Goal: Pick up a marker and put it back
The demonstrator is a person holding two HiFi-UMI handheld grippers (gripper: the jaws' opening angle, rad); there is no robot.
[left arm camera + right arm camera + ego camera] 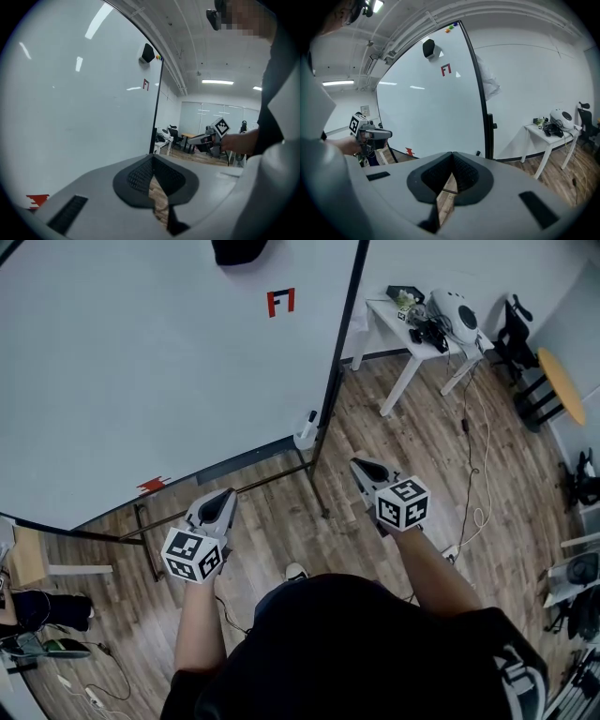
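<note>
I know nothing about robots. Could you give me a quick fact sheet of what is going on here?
Setting: whiteboard on a stand, wooden floor
Marker: upright in a white cup at the board's lower right corner
Left gripper: jaws together, empty, pointing at the board
Right gripper: jaws together, empty, apart from the marker
White table: right of the board, small items on top
Stage: marker not yet picked up

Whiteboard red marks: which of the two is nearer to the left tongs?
The small jagged red mark at the whiteboard's bottom edge, just left of the left tongs; the other red mark sits high up.
</note>
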